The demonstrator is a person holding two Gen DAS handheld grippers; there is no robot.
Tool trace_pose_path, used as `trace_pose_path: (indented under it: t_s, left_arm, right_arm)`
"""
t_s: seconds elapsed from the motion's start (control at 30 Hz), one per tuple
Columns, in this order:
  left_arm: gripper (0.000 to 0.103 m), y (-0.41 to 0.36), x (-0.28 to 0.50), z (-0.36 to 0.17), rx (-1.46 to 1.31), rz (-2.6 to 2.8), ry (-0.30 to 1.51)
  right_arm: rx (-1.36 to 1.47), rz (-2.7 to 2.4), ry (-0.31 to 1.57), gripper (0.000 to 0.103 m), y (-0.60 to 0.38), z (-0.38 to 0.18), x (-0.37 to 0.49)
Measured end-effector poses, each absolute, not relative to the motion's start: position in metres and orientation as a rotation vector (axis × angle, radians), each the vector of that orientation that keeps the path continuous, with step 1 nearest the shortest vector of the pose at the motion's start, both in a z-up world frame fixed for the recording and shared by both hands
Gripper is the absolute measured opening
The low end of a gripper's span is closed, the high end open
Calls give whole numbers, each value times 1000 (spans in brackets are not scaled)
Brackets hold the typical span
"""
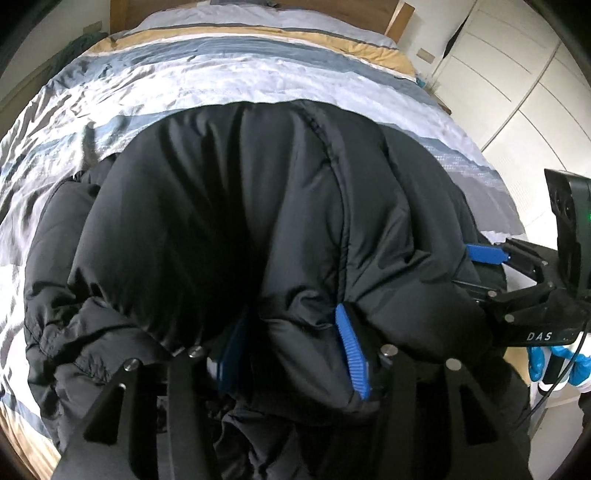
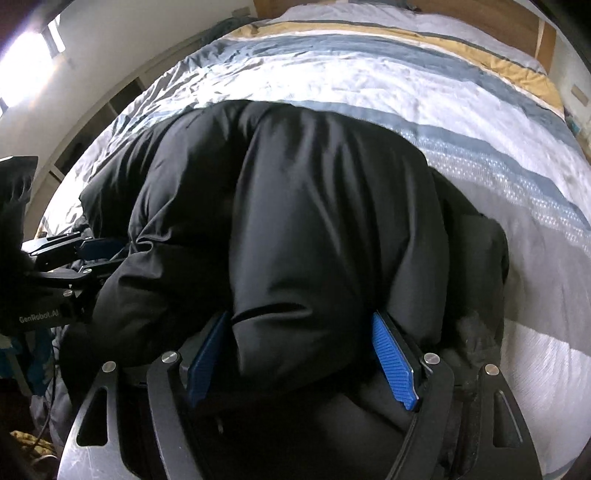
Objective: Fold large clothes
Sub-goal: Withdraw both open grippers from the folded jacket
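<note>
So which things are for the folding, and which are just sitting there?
For the folding:
- puffy black padded jacket
- left gripper, clamped on the jacket
- right gripper, clamped on the jacket

Just there:
- blue, white and tan striped duvet under the jacket
- wooden headboard
- white wardrobe doors

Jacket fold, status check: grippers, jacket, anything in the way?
Left gripper and right gripper both shut on jacket. Jacket bunched on bed, near edge lifted. Nothing in the way.
</note>
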State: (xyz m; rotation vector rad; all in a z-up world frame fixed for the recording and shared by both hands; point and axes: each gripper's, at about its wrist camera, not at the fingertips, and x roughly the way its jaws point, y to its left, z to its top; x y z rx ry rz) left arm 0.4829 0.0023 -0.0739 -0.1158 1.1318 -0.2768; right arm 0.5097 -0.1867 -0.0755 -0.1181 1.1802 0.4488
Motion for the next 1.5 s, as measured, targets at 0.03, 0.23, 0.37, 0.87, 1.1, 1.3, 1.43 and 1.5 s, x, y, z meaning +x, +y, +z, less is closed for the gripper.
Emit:
trace_pose_path:
  t_s: [0.03, 0.23, 0.37, 0.87, 1.1, 1.3, 1.43, 1.5]
  left_arm:
    - [48, 2, 482, -75, -115, -275, 1131]
    - [49, 2, 478, -77, -116, -273, 1130]
    - [49, 1, 474, -70, -121, -270, 1137]
    - [50, 22, 436, -29, -106, -311, 1137]
    - [49, 37, 420, -19, -62, -375, 1161]
    - [49, 43, 395, -19, -37, -332, 1178]
    - [50, 41, 374, -17, -43, -247, 1187]
    - [50, 37, 362, -13, -41, -210, 1191]
  right_arm:
    - [-116, 448, 1181, 76, -187, -78, 508]
    - [-122, 440, 1182, 76, -189, -84, 501]
    - [-107, 434, 1194, 76, -193, -83, 497]
    - [-59, 298, 1216, 76, -208, -44, 455]
    - [-54, 173, 1259, 76, -217, -20, 399]
    - [-51, 132, 1283, 76, -223, -11, 364]
    - [-24, 175, 1273, 77, -226, -13, 351]
    - [-24, 186, 1272, 77, -226, -15, 350]
